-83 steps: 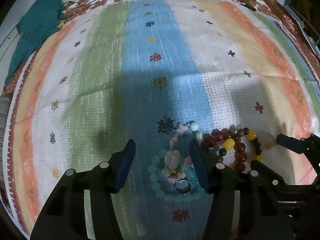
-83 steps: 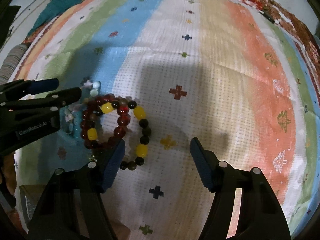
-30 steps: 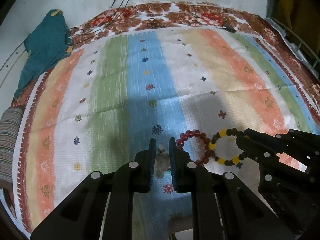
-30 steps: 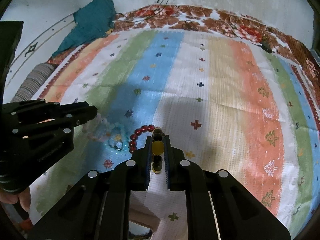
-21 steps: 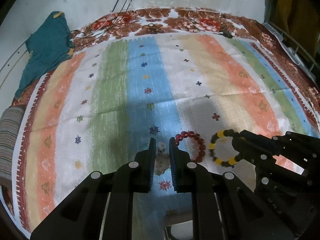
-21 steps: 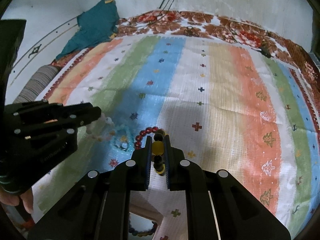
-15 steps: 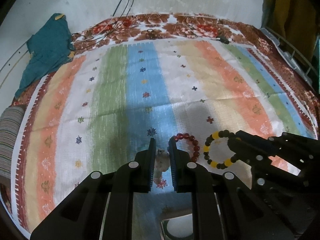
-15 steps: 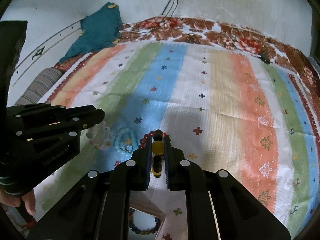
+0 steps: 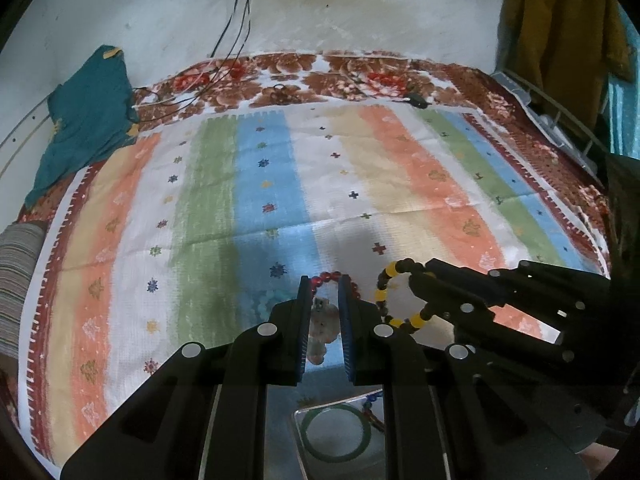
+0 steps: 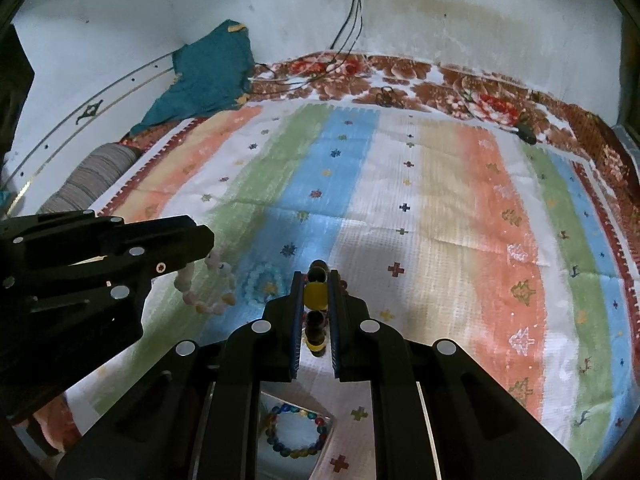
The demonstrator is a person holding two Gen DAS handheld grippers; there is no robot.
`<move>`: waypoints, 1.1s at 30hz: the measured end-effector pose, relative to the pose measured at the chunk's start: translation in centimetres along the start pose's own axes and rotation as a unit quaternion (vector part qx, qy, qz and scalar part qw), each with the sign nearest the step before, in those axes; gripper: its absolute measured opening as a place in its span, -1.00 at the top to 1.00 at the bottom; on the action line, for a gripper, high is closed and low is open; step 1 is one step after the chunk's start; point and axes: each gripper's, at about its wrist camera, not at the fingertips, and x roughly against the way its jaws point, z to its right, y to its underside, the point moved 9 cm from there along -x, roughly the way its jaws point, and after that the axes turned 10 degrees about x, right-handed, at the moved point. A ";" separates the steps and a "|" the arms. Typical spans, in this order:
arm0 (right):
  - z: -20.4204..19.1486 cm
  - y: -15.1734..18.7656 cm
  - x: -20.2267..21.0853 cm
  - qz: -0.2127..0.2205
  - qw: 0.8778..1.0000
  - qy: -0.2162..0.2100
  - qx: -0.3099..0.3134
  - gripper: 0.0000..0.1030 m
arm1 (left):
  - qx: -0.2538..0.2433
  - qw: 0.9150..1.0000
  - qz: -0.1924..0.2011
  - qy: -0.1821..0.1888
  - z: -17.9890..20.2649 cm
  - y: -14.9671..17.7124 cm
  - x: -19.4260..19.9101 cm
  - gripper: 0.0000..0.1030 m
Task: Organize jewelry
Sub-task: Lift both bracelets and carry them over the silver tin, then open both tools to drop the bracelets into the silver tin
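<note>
1. The left gripper is clamped on a pale pink bead bracelet, held above the striped blanket.
2. At its 3 o'clock, the right gripper pinches a yellow-and-black bead bracelet.
3. A red bead bracelet lies at 12 o'clock from the left jaws.

Both fisheye wrist views look forward and steeply down along closed black two-finger grippers, the left gripper and the right gripper, from close above, sharing the striped multicoloured woven mat and each catching the other at its inner edge.
</note>
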 end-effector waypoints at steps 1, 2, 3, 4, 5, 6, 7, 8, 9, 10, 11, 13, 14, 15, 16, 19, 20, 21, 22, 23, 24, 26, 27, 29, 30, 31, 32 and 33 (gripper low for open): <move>-0.1 0.0 0.4 0.003 1.000 0.001 0.002 0.76 | 0.000 1.000 0.001 0.003 0.1 0.1 0.3 0.75; -0.2 0.0 0.7 0.006 1.000 0.002 0.004 0.76 | 0.001 1.000 0.003 0.007 0.3 0.2 0.7 0.75; -0.3 0.1 0.9 0.008 1.000 0.002 0.005 0.76 | 0.001 1.000 0.005 0.009 0.4 0.3 1.0 0.75; -0.3 0.1 1.3 0.010 1.000 0.002 0.005 0.76 | 0.001 1.000 0.007 0.012 0.5 0.4 1.3 0.75; -0.4 0.1 1.5 0.012 1.000 0.002 0.006 0.76 | 0.000 1.000 0.008 0.014 0.6 0.4 1.6 0.75; -0.5 0.2 1.8 0.013 1.000 0.001 0.006 0.76 | -0.001 1.000 0.010 0.017 0.7 0.6 2.0 0.75; -0.6 0.2 2.1 0.017 1.000 0.000 0.005 0.76 | -0.001 1.000 0.013 0.019 0.8 0.7 2.4 0.75; -0.6 0.2 2.3 0.018 1.000 -0.001 0.005 0.76 | -0.002 1.000 0.014 0.021 0.9 0.8 2.6 0.75; -0.7 0.3 2.6 0.020 1.000 -0.004 0.005 0.76 | -0.002 1.000 0.016 0.024 1.0 0.9 3.0 0.75; -0.8 0.3 2.7 0.021 1.000 -0.004 0.006 0.76 | -0.003 1.000 0.017 0.026 1.1 1.1 3.3 0.75; -1.0 0.5 3.0 0.021 1.000 -0.006 0.006 0.76 | -0.004 0.999 0.017 0.028 1.2 1.2 3.5 0.74; -1.1 0.7 3.2 0.020 1.000 -0.008 0.007 0.76 | -0.009 0.999 0.018 0.031 1.5 1.5 4.0 0.74; -1.2 0.8 3.4 0.019 1.000 -0.007 0.007 0.76 | -0.010 0.999 0.019 0.032 1.6 1.6 4.1 0.74; -1.2 0.9 3.6 0.019 1.000 -0.008 0.009 0.76 | -0.011 0.999 0.019 0.035 1.7 1.8 4.4 0.75; -1.3 1.0 3.7 0.020 1.000 -0.007 0.009 0.76 | -0.012 0.999 0.018 0.036 1.8 1.9 4.5 0.74; -1.4 1.3 4.1 0.021 1.000 -0.009 0.008 0.76 | -0.012 0.999 0.018 0.037 1.8 2.1 4.6 0.74; -1.5 1.4 4.3 0.022 1.000 -0.009 0.008 0.76 | -0.011 0.999 0.017 0.037 1.8 2.3 4.7 0.74; -1.5 1.4 4.3 0.021 1.000 -0.010 0.009 0.76 | -0.012 0.999 0.017 0.037 1.9 2.5 4.8 0.75; -1.6 1.5 4.4 0.021 1.000 -0.011 0.009 0.76 | -0.013 0.999 0.016 0.038 1.9 2.7 4.9 0.75; -1.6 1.7 4.6 0.021 1.000 -0.012 0.010 0.76 | -0.015 0.999 0.015 0.039 2.0 2.9 5.1 0.75; -1.8 1.8 4.7 0.021 1.000 -0.014 0.010 0.76 | -0.015 0.999 0.016 0.040 2.1 3.0 5.2 0.75; -2.0 2.3 5.0 0.019 1.000 -0.016 0.012 0.76 | -0.016 0.999 0.014 0.041 2.0 3.3 5.4 0.75; -2.1 2.5 5.1 0.018 1.000 -0.018 0.012 0.76 | -0.016 0.999 0.014 0.042 2.0 3.5 5.5 0.75; -2.3 2.9 5.3 0.016 1.000 -0.020 0.012 0.76 | -0.016 0.999 0.014 0.044 2.0 3.8 5.8 0.75; -2.4 3.1 5.4 0.015 1.000 -0.021 0.011 0.76 | -0.016 0.999 0.015 0.047 2.1 4.0 6.1 0.74; -2.5 3.3 5.5 0.015 1.000 -0.024 0.010 0.76 | -0.016 0.999 0.016 0.049 2.1 4.1 6.3 0.74; -2.5 3.4 5.6 0.015 1.000 -0.026 0.009 0.76 | -0.016 0.998 0.017 0.052 2.2 4.2 6.6 0.74; -2.6 3.6 5.7 0.014 0.999 -0.028 0.009 0.76 | -0.016 0.998 0.017 0.053 2.2 4.4 6.7 0.74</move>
